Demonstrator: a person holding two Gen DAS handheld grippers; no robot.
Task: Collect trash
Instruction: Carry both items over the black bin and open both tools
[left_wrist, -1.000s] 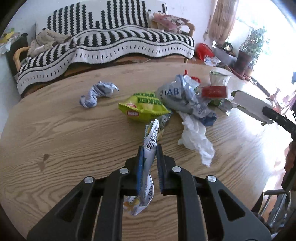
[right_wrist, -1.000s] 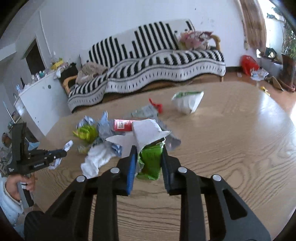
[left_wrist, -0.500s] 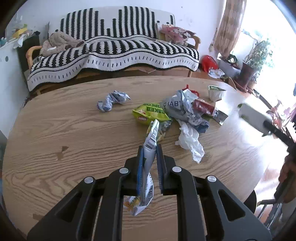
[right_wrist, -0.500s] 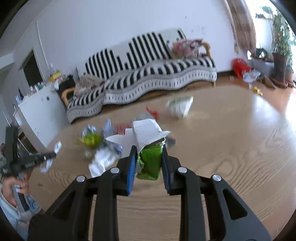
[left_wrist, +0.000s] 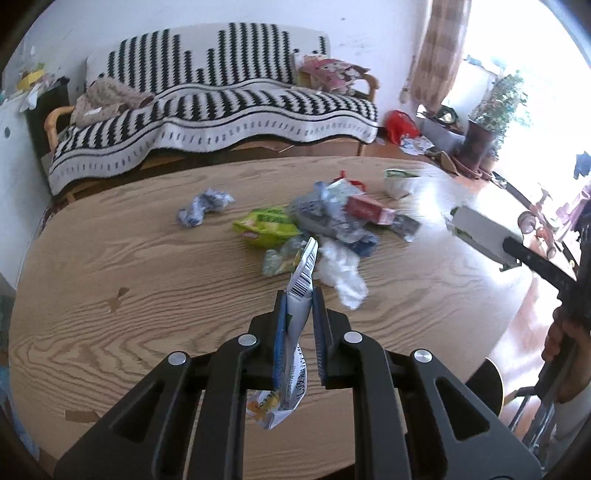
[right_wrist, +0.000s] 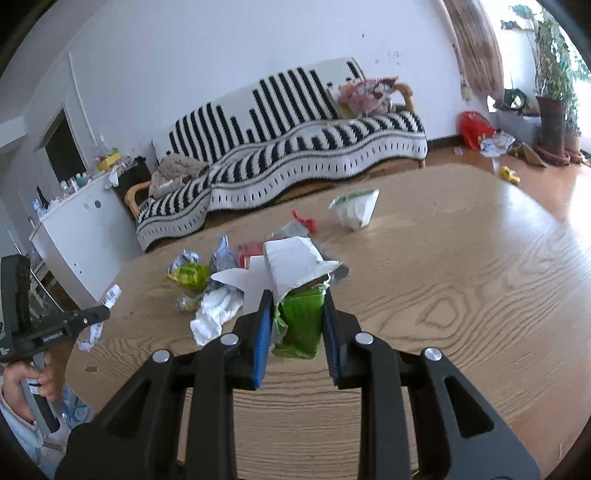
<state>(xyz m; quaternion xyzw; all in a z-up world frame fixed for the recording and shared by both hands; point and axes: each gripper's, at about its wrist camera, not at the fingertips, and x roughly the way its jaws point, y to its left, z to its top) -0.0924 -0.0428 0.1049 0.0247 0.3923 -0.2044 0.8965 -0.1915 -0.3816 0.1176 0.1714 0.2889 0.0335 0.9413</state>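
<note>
The left claw (left_wrist: 299, 295) is clamped on a flattened white wrapper (left_wrist: 301, 280) with a barcode near its top edge; small print runs down the wrapper between the pads but is too fine to read, and its crumpled lower end with a yellow patch hangs below the claw. The right claw (right_wrist: 298, 299) stands narrowly apart, pinching a green carton (right_wrist: 301, 321) whose torn white flap (right_wrist: 291, 264) folds over the top.

Beyond both claws, the rest of the trash lies in a loose heap on the wooden desk (left_wrist: 110, 295): a yellow-green snack bag (left_wrist: 266, 230) with blurred lettering, a grey-blue foil bag (left_wrist: 321, 218), a red box (left_wrist: 367, 210), crumpled white plastic (left_wrist: 343, 273), a blue-white crumpled wrapper (left_wrist: 203, 208) lying apart to the left, and a white-and-green pouch (right_wrist: 354, 210) near the far edge.

In the right wrist view the left claw's handle bears small white lettering, too small to make out, and a hand (right_wrist: 33, 380) grips it at the frame edge. Behind the desk stands a sofa (left_wrist: 207, 114) under a black-and-white striped throw.
</note>
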